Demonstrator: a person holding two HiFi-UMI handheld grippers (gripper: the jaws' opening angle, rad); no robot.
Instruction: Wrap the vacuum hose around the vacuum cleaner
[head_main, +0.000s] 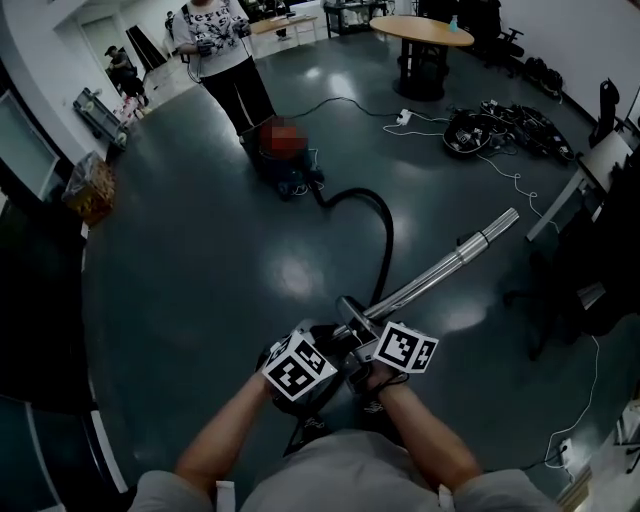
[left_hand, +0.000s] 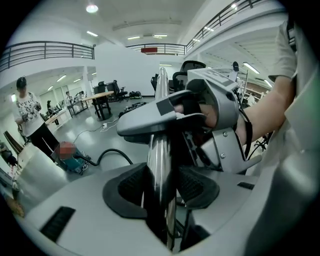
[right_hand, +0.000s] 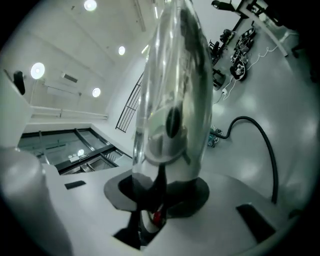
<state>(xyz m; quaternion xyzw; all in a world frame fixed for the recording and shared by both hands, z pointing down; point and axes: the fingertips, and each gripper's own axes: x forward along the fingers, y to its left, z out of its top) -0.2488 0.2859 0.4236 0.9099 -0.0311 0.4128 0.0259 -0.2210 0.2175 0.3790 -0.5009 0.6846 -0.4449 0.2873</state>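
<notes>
Head view: hose (head_main: 386, 225) not yet wrapped, vacuum (head_main: 290, 178) well apart across the floor (head_main: 200, 250).
Left tool (left_hand: 161, 186) and right tool (right_hand: 161, 195) are each clamped on the metal wand (head_main: 440, 270); the hose loops loose from it to the vacuum, so all the wrapping looks left to do.

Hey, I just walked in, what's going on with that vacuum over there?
A person is handling a vacuum with a hand-held gripper in each hand. The left hand-held gripper and the right hand-held gripper are both clamped on the chrome wand, which juts forward and to the right. The black hose arcs loosely from the wand's near end back to the vacuum cleaner, which sits on the floor by a second person. None of the hose is wrapped around the cleaner yet.
</notes>
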